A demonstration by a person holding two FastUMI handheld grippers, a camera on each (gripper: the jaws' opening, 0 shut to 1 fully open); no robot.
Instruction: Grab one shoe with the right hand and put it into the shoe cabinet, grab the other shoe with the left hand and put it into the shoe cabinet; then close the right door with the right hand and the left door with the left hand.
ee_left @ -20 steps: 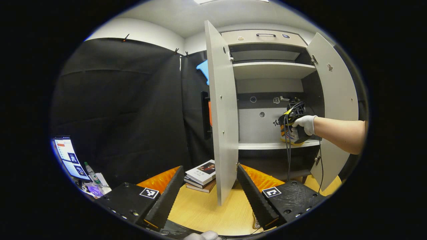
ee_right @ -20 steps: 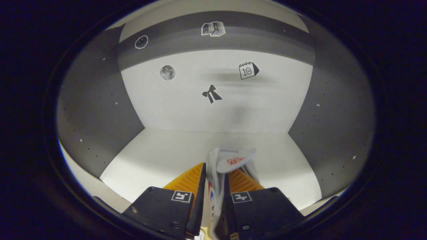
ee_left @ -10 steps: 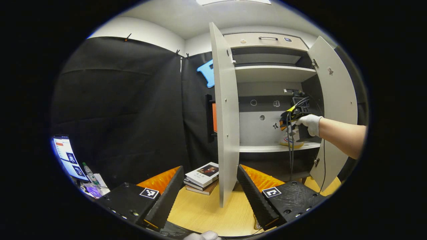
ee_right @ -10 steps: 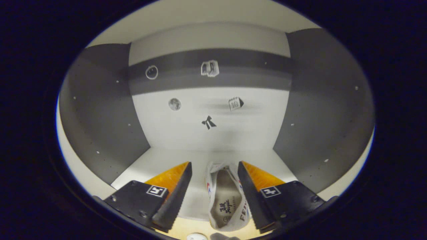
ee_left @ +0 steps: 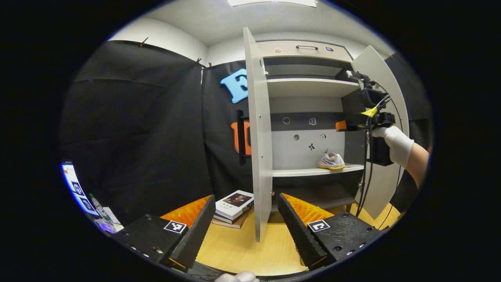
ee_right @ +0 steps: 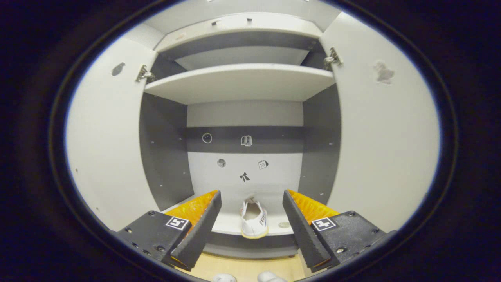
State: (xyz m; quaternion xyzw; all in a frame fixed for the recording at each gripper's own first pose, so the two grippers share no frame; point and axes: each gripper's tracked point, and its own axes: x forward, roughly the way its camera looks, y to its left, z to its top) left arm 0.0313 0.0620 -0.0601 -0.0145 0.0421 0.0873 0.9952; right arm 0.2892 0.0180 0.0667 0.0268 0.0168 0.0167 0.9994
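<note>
Left gripper view: low over the wooden floor (ee_left: 242,250), off to the cabinet's left, facing the edge of the open left door (ee_left: 256,149) and obliquely into the shoe cabinet (ee_left: 309,88); fairly far back. Right gripper view: square in front of the shoe cabinet (ee_right: 242,82), between both open doors, facing straight at the back panel; nearer. Shared: shelves, back-panel stickers (ee_left: 311,147) (ee_right: 244,177), shoe (ee_left: 331,161) (ee_right: 253,217) on the lower shelf.

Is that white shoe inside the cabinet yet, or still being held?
Inside. The white shoe rests upright on the cabinet's lower shelf, and the right gripper is open, its fingers clear of it.
</note>
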